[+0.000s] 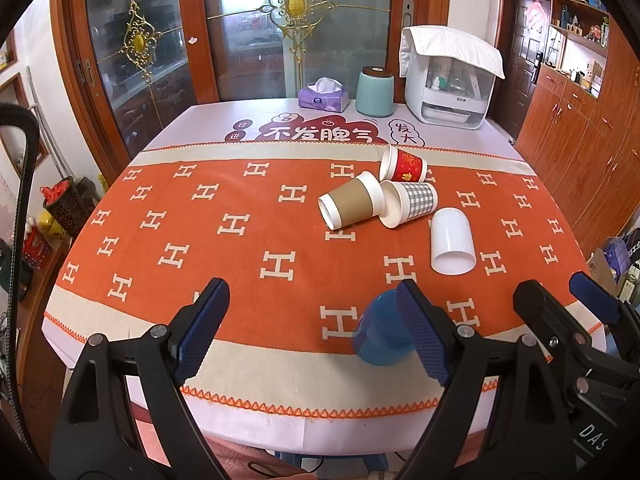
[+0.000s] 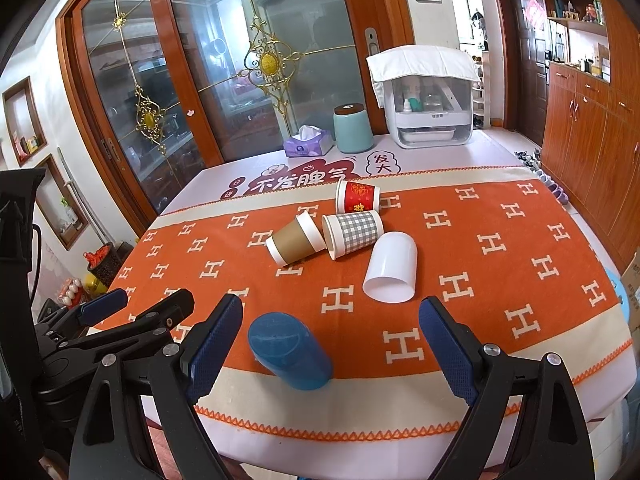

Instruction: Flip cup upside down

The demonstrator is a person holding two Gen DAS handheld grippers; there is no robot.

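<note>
1. Orange cloth (image 1: 240, 264) with white H marks covers the near table; we count five cups lying on it, all on their sides.
2. Blue cup (image 2: 290, 350) lies nearest us, its closed base facing the right wrist camera; in the left wrist view it sits partly behind the left gripper's right finger.
3. White cup (image 2: 390, 268) lies right of centre, open mouth toward us, just beside the checked cup.
4. Brown cup (image 2: 296, 240), checked cup (image 2: 352, 232) and red cup (image 2: 357, 196) cluster farther back; brown and checked touch, and the red one bears gold characters we cannot read.
5. Beyond the cloth, a mat (image 1: 320, 132) shows "不发脾气" in white on red, with "发大" to its right and "日进" to its left.
6. At the far edge we count one purple tissue box (image 1: 323, 96), one teal canister (image 1: 375, 92) and one white appliance (image 1: 448, 92) draped with a towel.
7. Our left gripper (image 1: 316, 328) and right gripper (image 2: 332, 344) both hang wide apart over the near edge, holding nothing.
8. "DAS" shows on the right gripper's body in the left wrist view.
</note>
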